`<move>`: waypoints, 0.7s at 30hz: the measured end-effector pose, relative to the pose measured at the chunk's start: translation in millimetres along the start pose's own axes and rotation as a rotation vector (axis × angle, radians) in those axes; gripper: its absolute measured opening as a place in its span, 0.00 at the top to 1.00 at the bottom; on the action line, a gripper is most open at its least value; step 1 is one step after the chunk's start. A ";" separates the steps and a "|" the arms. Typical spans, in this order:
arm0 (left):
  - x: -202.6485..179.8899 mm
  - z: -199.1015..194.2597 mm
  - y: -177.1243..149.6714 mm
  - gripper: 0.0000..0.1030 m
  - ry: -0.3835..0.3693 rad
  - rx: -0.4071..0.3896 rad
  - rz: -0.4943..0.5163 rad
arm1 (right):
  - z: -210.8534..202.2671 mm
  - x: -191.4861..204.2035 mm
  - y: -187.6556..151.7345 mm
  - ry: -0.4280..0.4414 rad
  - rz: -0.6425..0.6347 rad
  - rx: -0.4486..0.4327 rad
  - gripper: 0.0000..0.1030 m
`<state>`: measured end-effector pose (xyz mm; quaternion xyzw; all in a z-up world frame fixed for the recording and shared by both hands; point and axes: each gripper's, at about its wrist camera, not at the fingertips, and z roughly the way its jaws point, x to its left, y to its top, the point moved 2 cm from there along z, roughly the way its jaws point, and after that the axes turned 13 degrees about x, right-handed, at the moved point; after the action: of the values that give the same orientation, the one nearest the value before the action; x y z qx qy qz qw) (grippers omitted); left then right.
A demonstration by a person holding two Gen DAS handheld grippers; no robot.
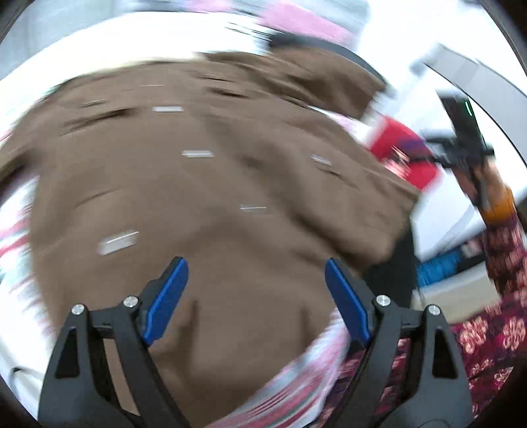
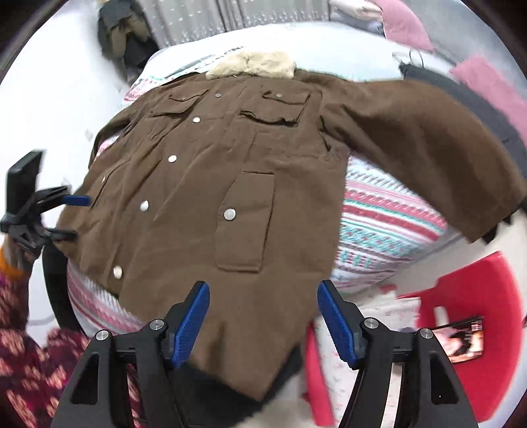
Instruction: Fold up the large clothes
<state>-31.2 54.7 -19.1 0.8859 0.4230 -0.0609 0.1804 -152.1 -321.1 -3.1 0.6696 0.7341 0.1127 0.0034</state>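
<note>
A large brown jacket (image 2: 230,171) with silver snaps, flap pockets and a cream fleece collar (image 2: 253,64) lies front-up on a patterned blanket (image 2: 388,214). Its right sleeve (image 2: 428,131) stretches out to the right. My right gripper (image 2: 263,312) is open and empty above the jacket's hem. My left gripper (image 1: 257,289) is open over the brown cloth (image 1: 197,197), which fills the blurred left wrist view. In the right wrist view the left gripper (image 2: 70,215) is at the jacket's left edge, jaws apart. In the left wrist view the right gripper (image 1: 461,148) is at the far right.
The blanket is striped pink, red and teal and covers a bed. A red object (image 2: 474,316) and a small printed card (image 2: 461,339) are at the lower right. Dark clothes (image 2: 128,36) hang at the back left. Pink cloth (image 2: 405,23) lies at the back right.
</note>
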 end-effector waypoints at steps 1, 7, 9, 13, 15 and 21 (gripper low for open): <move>17.0 -9.2 -7.0 0.17 0.044 -0.013 -0.057 | 9.8 -4.8 6.0 0.025 0.026 0.017 0.33; 127.3 -22.6 -62.5 0.17 0.151 0.038 -0.423 | 52.3 -26.8 3.7 0.129 0.152 0.094 0.33; 145.8 0.1 -83.0 0.18 0.082 0.117 -0.507 | 63.6 -32.6 2.1 0.161 0.182 0.115 0.33; 133.2 31.4 -98.1 0.66 -0.210 0.149 -0.554 | 79.0 -32.9 2.8 0.280 0.224 0.124 0.51; 117.6 23.6 -93.5 0.88 -0.192 0.105 -0.527 | 77.9 -24.5 5.2 0.353 0.215 0.122 0.92; 105.7 -77.5 -102.2 0.91 -0.133 -0.195 -0.504 | -17.5 -18.3 -6.3 0.226 0.147 -0.129 0.98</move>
<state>-46.4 219.4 -2.1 0.7252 0.6212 -0.1207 0.2712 -159.2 -342.4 10.1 0.7031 0.6699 0.2344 -0.0446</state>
